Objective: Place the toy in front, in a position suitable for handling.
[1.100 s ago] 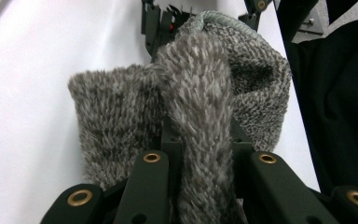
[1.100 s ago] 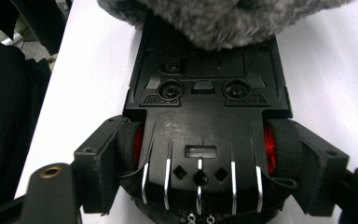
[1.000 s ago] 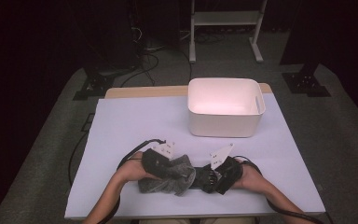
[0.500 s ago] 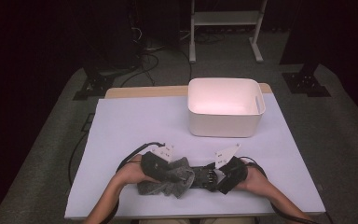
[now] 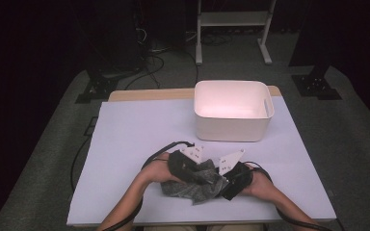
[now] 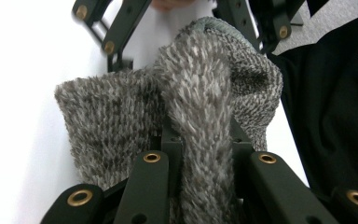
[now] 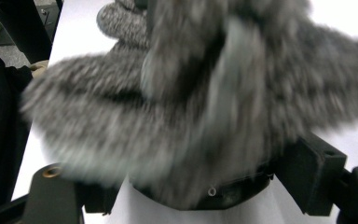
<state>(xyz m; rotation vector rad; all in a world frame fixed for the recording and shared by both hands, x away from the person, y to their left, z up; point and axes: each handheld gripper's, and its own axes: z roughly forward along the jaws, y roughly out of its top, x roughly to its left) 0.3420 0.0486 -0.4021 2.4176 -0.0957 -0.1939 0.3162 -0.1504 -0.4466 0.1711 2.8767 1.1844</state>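
A fuzzy grey sock (image 5: 189,190) lies bunched on the white table cover (image 5: 139,130) near the front edge, between the two hands. My left gripper (image 5: 198,174) comes in from the left and is shut on a fold of the sock (image 6: 200,84), which runs up between its jaws (image 6: 203,156). My right gripper (image 5: 221,185) meets it from the right. Its jaws stand wide apart with the blurred bulk of the sock (image 7: 191,93) over and between them; its fingertips are hidden under the fabric. The right gripper's jaws (image 6: 121,28) also show beyond the sock in the left gripper view.
A white plastic bin (image 5: 231,129) with handle slots stands at the back right of the table. Black cables trail from both grippers across the cover. Dark floor, stands and more cables surround the table.
My left gripper has moved to the right with the sock fold, closer to the right gripper. The sock is bunched up tighter. The right hand has stayed in place.
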